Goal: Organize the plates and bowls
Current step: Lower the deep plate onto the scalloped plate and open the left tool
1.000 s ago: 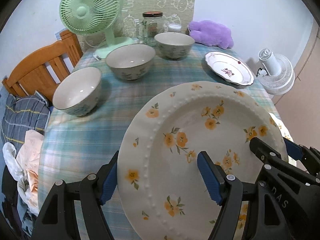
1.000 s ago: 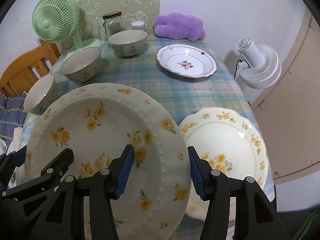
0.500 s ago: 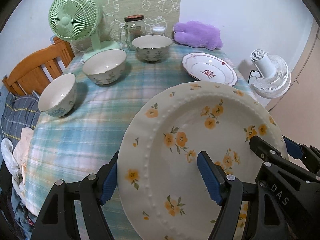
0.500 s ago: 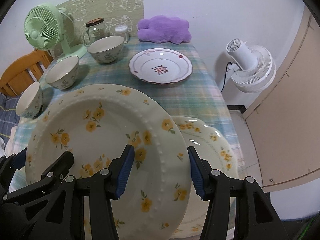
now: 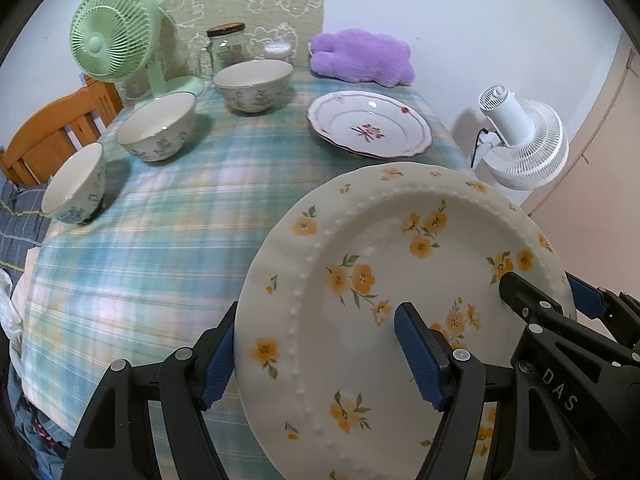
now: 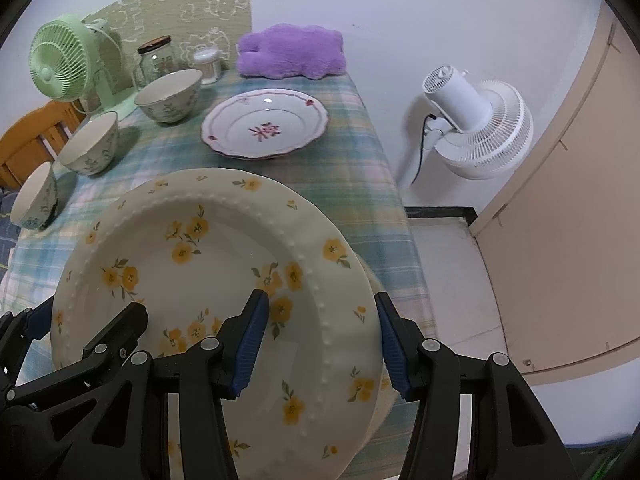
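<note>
A large cream plate with yellow flowers [image 5: 400,280] is held above the table's near right corner by both grippers. My left gripper [image 5: 320,356] is shut on its left rim; my right gripper [image 6: 320,340] is shut on its right rim [image 6: 224,264]. A second yellow-flower plate [image 6: 380,384] lies beneath it, almost hidden. A white plate with a red motif [image 5: 370,124] sits at the far right. Three bowls stand along the left: near [image 5: 74,184], middle [image 5: 158,126], far [image 5: 254,84].
A green fan [image 5: 114,38], glass jars [image 5: 226,48] and a purple plush [image 5: 362,58] stand at the table's back edge. A wooden chair [image 5: 52,132] is at the left. A white floor fan [image 6: 476,116] and a beige door [image 6: 568,200] are right of the table.
Both grippers have carried the flowered plate rightward and back toward the near right corner, so it now covers the second yellow-flower plate. The bowls look farther away.
</note>
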Available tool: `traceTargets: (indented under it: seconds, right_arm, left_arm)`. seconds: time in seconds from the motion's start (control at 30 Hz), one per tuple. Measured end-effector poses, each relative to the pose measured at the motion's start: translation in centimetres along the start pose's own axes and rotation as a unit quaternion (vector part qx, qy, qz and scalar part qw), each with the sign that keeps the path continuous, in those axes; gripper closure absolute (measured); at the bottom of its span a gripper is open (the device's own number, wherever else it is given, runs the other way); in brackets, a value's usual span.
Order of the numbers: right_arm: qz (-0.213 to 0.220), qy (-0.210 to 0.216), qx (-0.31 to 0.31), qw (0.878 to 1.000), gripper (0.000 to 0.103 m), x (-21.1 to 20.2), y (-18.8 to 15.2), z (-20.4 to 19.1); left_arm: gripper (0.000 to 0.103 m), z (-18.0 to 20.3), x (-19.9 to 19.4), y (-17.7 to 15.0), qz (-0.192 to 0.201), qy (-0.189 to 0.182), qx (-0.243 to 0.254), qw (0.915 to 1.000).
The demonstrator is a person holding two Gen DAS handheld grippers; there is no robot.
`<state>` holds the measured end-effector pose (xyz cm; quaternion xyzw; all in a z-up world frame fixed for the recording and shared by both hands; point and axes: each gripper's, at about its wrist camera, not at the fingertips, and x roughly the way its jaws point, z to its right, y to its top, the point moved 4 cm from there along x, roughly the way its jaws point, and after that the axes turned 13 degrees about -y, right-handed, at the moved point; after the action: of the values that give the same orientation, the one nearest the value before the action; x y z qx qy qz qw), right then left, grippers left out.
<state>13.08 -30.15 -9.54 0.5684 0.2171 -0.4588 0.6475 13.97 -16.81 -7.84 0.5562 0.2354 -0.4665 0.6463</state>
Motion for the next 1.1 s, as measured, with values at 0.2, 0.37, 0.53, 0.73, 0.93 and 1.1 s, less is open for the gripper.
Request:
traceTargets:
  seconds: [0.2,0.37,0.53,0.73,0.93,1.1]
  right_arm:
    - [-0.009,-0.006,-0.004,1.000,0.045,1.6,-0.3,2.2]
    - [-0.021,-0.010,-0.010,1.000,0.045,3.2,-0.6,3.5]
    - [-0.030,-0.011,-0.018,0.999,0.045,4.4,-0.9,4.3]
    - [-0.040,-0.019,-0.027,0.999,0.046,5.7,-1.0,4.9]
    - [-0.042,-0.021,-0.035,0.998,0.047,6.3,-1.1,4.9]
    - [-0.038,-0.025,-0.039,0.998,0.049,6.4,-1.0,5.0]
  left_arm:
    - [0.028,1.9,2.1,-0.5,-0.016,-0.009,-0.010,0.9998]
    - [0.028,2.9,3.7,-1.2,-0.034,-0.013,-0.023,0.9991]
    - [0.028,3.3,5.4,-1.7,-0.050,-0.020,-0.038,0.9978]
    - [0.028,3.6,6.6,-1.9,-0.065,-0.030,-0.052,0.9961]
    - [0.027,3.7,7.3,-2.1,-0.068,-0.031,-0.061,0.9953]
    - [0.024,3.8,7.4,-2.1,-0.064,-0.017,-0.054,0.9964]
